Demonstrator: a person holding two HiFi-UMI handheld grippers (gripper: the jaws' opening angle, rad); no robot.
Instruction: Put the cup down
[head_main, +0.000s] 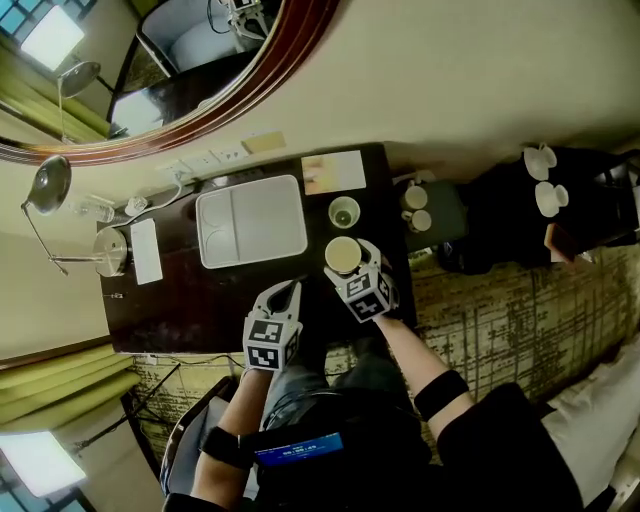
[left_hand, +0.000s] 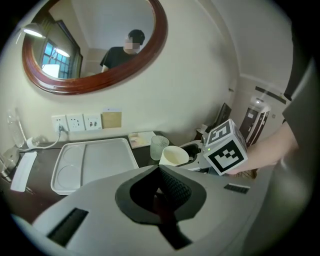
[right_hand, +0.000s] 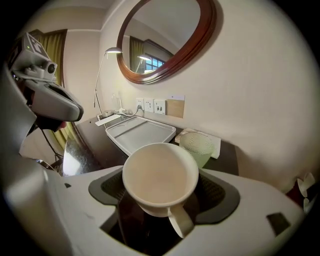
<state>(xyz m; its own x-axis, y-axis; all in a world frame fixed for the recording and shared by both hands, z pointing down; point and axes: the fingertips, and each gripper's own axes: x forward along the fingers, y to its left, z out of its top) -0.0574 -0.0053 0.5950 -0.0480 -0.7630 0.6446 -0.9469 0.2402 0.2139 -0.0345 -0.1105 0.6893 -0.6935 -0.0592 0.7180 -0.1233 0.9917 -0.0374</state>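
The white tray (head_main: 250, 220) lies ahead of the left tongs (head_main: 285, 293), whose jaws are pressed together on nothing. Just to their right, the right tongs (head_main: 350, 268) clamp the cream cup (right_hand: 159, 177) between wide-set jaws (handle turned back toward the hand), above the dark tabletop (head_main: 180, 300). A frosted glass (head_main: 344, 212) stands just beyond the cup.

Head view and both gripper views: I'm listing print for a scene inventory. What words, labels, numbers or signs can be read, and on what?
None can be read.
Tan card beside the sockets: no print can be made out.
Paper on the desk: too blurred to read.
Marker cube: black-and-white square patterns, no letters.
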